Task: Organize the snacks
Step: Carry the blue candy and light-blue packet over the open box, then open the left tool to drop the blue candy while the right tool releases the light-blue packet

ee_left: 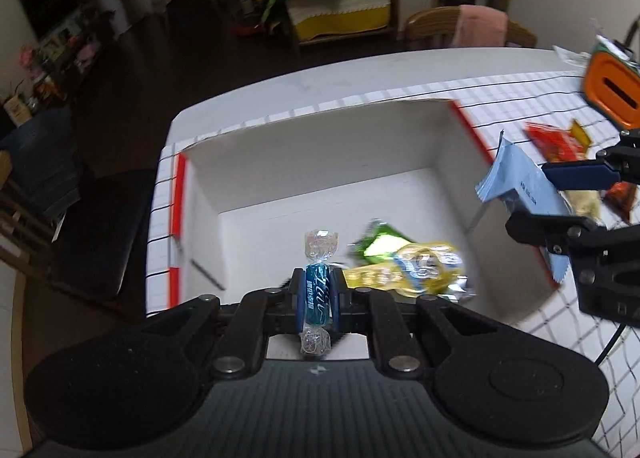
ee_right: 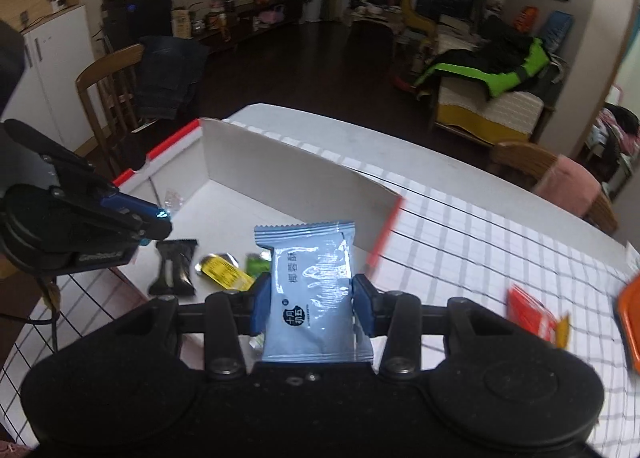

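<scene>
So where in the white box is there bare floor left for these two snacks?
The white box has bare floor along its far wall and left, red-edged side. Its near part is crowded: green packet, yellow packet, black packet.

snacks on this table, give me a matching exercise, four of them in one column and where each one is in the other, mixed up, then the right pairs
Column one:
1. blue twist-wrapped candy
2. pale blue packet
3. yellow wrapper
4. red packet

Column two:
A. lying on the checked tablecloth, outside the box
B. clamped in the right tool
C. lying on the floor of the white box
D. clamped in the left tool

Pairs: 1-D, 2-B, 3-C, 4-A
</scene>
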A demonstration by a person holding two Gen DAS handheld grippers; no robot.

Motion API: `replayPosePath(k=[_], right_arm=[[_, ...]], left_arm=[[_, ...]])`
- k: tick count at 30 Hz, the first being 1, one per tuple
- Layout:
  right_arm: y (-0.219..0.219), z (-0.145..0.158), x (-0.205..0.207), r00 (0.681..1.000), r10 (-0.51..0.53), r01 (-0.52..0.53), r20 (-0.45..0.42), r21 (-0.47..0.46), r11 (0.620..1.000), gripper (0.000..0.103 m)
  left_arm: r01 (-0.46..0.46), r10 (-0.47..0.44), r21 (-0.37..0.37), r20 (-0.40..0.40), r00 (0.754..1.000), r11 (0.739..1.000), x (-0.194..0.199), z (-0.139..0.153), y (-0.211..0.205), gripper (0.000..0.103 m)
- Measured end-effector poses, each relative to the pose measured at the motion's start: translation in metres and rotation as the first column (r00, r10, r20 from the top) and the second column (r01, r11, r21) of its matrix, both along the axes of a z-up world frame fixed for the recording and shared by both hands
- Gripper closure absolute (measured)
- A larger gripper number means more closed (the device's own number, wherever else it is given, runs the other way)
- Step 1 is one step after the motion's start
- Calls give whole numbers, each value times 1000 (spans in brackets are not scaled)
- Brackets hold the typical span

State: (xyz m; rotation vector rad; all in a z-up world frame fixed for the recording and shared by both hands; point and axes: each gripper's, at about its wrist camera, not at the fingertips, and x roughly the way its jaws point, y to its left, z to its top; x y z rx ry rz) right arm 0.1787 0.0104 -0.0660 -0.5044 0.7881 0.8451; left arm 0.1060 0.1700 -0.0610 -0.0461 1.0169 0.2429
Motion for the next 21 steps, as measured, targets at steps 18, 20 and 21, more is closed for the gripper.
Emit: replayPosePath(k=[18, 20, 21], right_arm=[[61, -77, 18, 996, 29, -44, -80, -184, 982, 61], [61, -81, 18, 996, 32, -48, -88, -196, 979, 61], [61, -82, 17, 996, 32, -49, -88, -200, 979, 61]], left_arm=[[10, -6, 34, -129, 992, 999, 24, -43, 27, 91], [20, -15, 35, -145, 989, 999, 24, -47, 24, 91], [25, -19, 39, -154, 988, 999, 23, -49, 23, 91]])
